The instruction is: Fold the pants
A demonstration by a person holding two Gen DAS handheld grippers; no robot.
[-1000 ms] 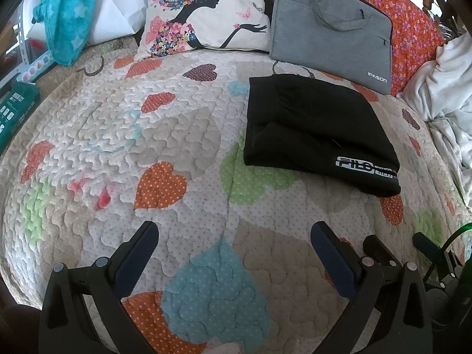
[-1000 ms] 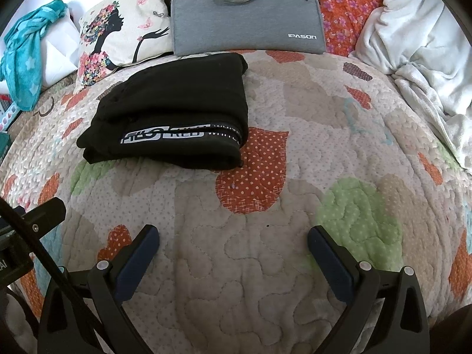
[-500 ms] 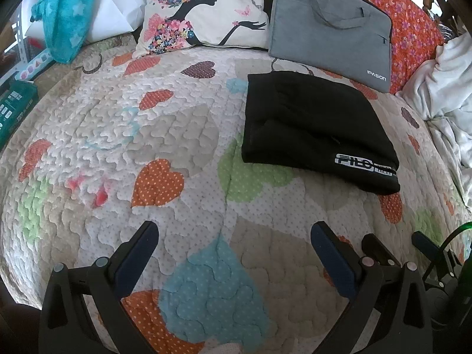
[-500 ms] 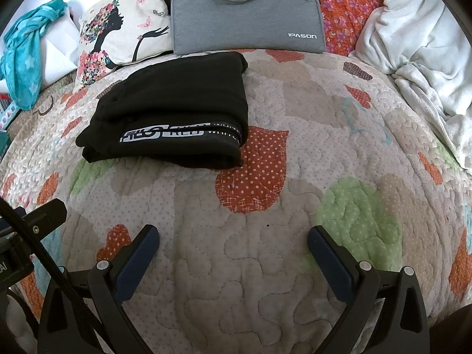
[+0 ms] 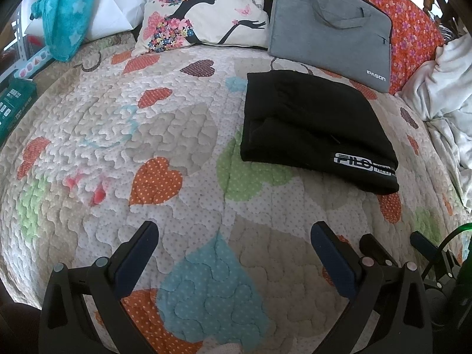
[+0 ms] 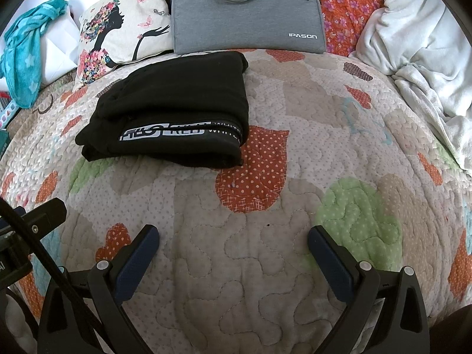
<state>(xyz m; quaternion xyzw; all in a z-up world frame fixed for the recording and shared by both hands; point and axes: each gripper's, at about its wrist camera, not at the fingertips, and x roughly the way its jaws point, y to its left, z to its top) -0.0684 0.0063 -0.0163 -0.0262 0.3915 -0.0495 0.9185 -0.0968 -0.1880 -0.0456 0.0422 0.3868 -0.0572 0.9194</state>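
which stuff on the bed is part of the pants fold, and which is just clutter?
Job:
black pants, already folded on the quilt
left gripper and right gripper, both open, holding nothing

Lying about:
grey laptop bag
printed cushion
teal towel
white blanket
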